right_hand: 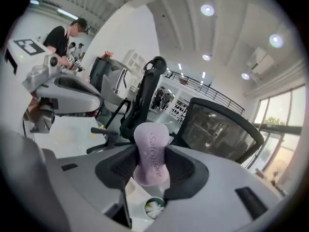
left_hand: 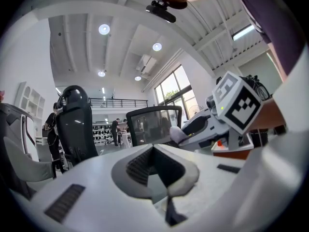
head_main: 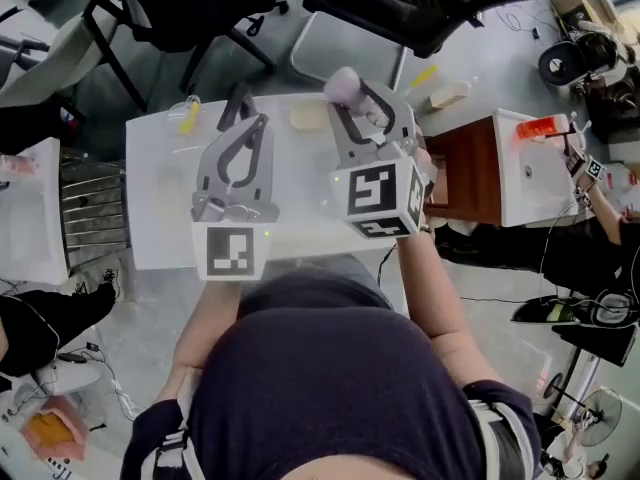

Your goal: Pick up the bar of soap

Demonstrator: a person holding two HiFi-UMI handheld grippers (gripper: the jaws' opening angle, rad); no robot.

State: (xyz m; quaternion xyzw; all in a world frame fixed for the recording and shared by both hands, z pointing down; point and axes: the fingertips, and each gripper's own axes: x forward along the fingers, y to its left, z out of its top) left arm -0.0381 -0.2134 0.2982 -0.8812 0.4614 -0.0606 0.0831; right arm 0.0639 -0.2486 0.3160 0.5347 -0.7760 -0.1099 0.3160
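The lilac bar of soap (right_hand: 150,151) stands upright between the dark pads of my right gripper (right_hand: 151,170), which is shut on it. In the head view the bar of soap (head_main: 343,85) sticks out beyond the right gripper (head_main: 352,106), held up over the far side of the white table (head_main: 160,228). My left gripper (head_main: 242,108) hovers beside it to the left, with its jaws together and nothing between them. In the left gripper view the left gripper (left_hand: 154,162) points up at the room, and the soap (left_hand: 176,134) shows at its right.
A clear cup with a yellow item (head_main: 187,115) and a beige pad (head_main: 308,116) lie on the table's far side. A brown cabinet (head_main: 470,168) stands to the right, black office chairs (head_main: 390,3) beyond. A small cup with a white bristly tuft (right_hand: 154,208) sits below the soap.
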